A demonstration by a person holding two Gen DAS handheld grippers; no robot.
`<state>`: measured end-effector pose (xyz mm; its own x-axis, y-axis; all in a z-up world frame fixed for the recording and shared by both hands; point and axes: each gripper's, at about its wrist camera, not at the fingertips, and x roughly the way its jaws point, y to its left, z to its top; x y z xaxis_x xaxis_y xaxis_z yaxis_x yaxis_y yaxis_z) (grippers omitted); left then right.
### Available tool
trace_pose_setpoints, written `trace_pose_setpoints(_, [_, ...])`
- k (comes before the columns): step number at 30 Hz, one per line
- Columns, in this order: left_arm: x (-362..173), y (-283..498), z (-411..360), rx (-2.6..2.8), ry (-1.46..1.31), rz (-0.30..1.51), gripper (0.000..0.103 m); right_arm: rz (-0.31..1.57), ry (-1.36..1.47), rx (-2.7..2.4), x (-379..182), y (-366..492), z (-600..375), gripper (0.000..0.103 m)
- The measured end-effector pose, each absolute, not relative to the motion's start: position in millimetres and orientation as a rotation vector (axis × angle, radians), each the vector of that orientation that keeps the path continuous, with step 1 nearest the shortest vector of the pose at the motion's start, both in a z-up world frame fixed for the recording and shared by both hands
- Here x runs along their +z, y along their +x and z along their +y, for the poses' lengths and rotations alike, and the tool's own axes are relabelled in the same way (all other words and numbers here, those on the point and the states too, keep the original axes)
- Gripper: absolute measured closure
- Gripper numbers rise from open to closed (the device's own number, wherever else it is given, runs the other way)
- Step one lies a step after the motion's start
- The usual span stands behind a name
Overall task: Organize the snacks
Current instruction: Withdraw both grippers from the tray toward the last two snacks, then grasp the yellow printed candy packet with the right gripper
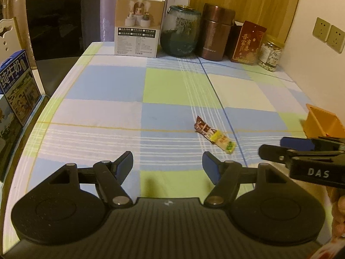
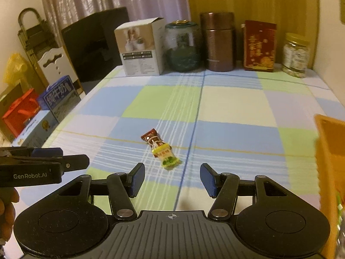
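Two small snack packets lie end to end and touching on the checked tablecloth: a brown one (image 1: pixel 202 127) (image 2: pixel 152 139) and a yellow-green one (image 1: pixel 224 144) (image 2: pixel 168 158). My left gripper (image 1: pixel 167 161) is open and empty, with the packets ahead and to its right. My right gripper (image 2: pixel 172 172) is also open and empty, the yellow-green packet lying just beyond its fingertips. In the left wrist view the right gripper (image 1: pixel 280 147) reaches in from the right edge. An orange bin (image 1: pixel 323 123) (image 2: pixel 327 151) stands at the table's right side.
Along the back wall stand a white carton (image 2: pixel 140 47), a glass jar (image 2: pixel 183 47), a brown canister (image 2: pixel 217 43), a red box (image 2: pixel 259 45) and a jar of nuts (image 2: pixel 295 54). Milk boxes (image 1: pixel 17 86) and a black appliance (image 1: pixel 60 19) sit off the table's left edge.
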<state>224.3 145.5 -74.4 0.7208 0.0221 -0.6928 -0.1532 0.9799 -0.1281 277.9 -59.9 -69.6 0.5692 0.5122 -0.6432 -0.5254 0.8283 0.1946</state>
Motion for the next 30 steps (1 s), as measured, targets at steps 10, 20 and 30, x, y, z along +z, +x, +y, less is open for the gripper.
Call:
trace_pose_setpoints(10, [-100.3, 257.6, 155.0, 0.070, -0.183, 0.767, 0.035, 0.753, -0.136, 0.689, -108.6, 319.7, -22.6, 0.057])
trace_pose_setpoints(20, [-113.7, 268.5, 157.5, 0.048, -0.208, 0.783, 0.035, 0.739, -0.224, 0.708, -129.7, 329.0, -10.9, 0.077])
trace_pose_setpoints(30, [-114.2, 269.1, 163.4, 0.065, -0.236, 0.777, 0.035, 0.703, -0.207, 0.632, -121.8, 349.9, -10.4, 0.080])
